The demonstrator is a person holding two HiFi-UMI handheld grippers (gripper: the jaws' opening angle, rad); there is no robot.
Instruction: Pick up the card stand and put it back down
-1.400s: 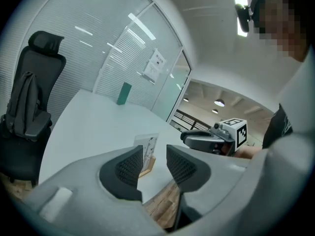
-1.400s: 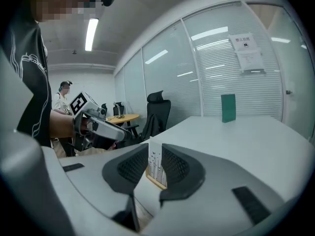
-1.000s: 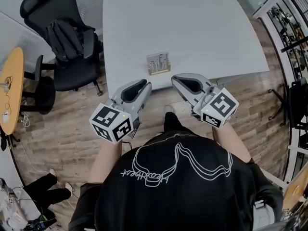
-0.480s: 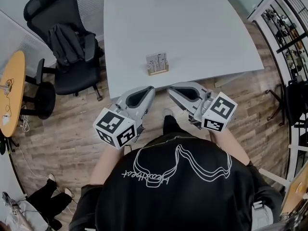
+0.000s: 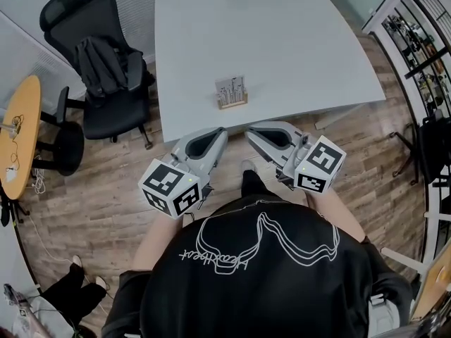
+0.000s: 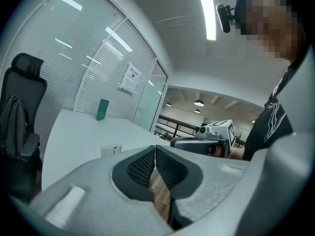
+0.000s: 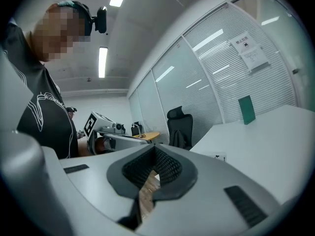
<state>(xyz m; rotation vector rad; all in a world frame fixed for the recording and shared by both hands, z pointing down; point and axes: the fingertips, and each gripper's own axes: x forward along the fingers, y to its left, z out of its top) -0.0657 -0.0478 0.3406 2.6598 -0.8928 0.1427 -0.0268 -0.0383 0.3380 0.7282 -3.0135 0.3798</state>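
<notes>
While both grippers are held off the lower edge of the bench (image 5: pixel 282 41), the card stand (image 5: pixel 232 92) is seen above them in the head view. It stands upright on the bench just inside that edge, touched by neither. Its long axis runs nearly left to right across the frame, broadside to the grippers. The left gripper (image 5: pixel 220 132) and the right gripper (image 5: pixel 251 130) are each pressed together on nothing, their tips converging below the stand. Neither is judged clearly nearer. A reach up-frame, jaws first spread, is judged necessary.
</notes>
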